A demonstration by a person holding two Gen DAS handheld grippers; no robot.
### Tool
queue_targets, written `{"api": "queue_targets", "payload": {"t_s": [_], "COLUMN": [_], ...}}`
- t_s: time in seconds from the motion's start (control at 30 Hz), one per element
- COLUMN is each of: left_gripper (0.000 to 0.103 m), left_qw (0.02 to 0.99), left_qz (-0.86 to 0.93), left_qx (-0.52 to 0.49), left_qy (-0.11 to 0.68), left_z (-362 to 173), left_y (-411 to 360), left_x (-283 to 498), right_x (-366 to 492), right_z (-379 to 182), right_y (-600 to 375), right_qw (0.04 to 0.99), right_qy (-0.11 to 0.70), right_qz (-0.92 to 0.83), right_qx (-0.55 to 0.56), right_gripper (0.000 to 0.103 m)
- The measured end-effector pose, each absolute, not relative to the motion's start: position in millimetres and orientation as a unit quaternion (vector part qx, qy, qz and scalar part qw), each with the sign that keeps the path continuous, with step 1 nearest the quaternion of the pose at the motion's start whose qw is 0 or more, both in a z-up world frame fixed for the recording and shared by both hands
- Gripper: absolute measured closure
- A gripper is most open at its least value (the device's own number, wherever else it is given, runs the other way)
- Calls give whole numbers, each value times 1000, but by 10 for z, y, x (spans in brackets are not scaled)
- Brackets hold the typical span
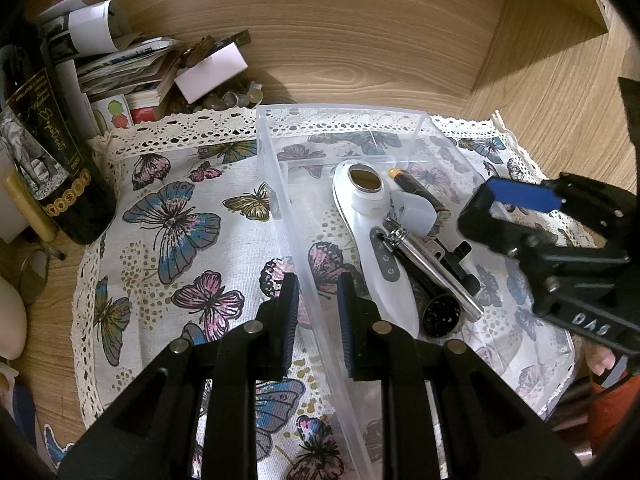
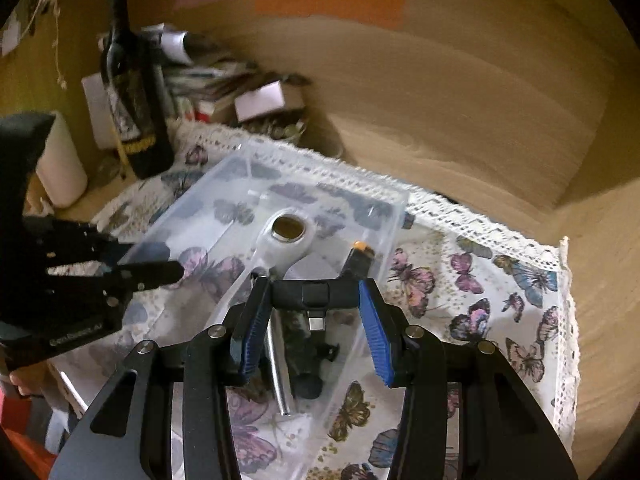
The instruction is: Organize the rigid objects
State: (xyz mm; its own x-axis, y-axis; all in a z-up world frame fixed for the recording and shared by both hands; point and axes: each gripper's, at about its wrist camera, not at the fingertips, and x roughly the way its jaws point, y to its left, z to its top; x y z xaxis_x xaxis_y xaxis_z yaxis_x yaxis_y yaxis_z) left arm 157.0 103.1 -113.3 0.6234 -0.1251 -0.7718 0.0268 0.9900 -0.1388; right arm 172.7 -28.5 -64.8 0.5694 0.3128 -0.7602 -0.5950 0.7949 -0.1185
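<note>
A clear plastic bin stands on a butterfly cloth. It holds a white handheld device, a metal tool, a dark tube with an orange tip and a round dark item. My left gripper straddles the bin's left wall, its jaws slightly apart. My right gripper is shut on a black USB-C adapter, held above the bin. The right gripper also shows in the left wrist view, over the bin's right side.
A dark wine bottle stands at the cloth's left edge, beside stacked papers and boxes. A wooden wall rises behind and to the right. The butterfly cloth extends to the right of the bin.
</note>
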Motion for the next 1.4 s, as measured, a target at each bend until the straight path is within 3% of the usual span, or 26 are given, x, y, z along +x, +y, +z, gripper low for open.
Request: {"api": "queue_targets", "payload": {"t_s": [0.27,0.4,0.57,0.83,0.9,1.03,1.1,1.23,1.4], "left_gripper": [85,85,84,76,66,44,35,9,1], "left_qw": [899,900,904,926,935,954,964,977,987], "left_qz": [-41,-39,-26,12,14,22,29,25,28], "left_qx": [-59,-61,-51,-43,-42,-34,-24,-24,-13], "left_qy": [431,431,424,375,353,298,263,210,155], "left_z": [-1133,-1135,-1120,-864,-736,-474,-338,-133,63], "left_y": [1031,1036,1040,1048,1010,886,785,633,447], "left_x": [1565,1561,1543,1294,1185,937,795,534,246], "right_x": [1778,1766,1668,1387,1301,1121,1023,805,565], "right_z": [-725,-685,-544,-243,-169,-38,27,158,286], "right_y": [-246,-260,-327,-623,-717,-895,-972,-1111,-1238], "right_qw": [864,867,878,905,912,929,934,948,959], "right_qy": [391,385,363,309,295,259,245,207,170], "right_qz": [254,256,261,257,253,239,235,223,214], "right_qx": [-192,-187,-174,-139,-130,-116,-107,-91,-78], "right_gripper": [62,53,52,33,22,14,5,0,0]}}
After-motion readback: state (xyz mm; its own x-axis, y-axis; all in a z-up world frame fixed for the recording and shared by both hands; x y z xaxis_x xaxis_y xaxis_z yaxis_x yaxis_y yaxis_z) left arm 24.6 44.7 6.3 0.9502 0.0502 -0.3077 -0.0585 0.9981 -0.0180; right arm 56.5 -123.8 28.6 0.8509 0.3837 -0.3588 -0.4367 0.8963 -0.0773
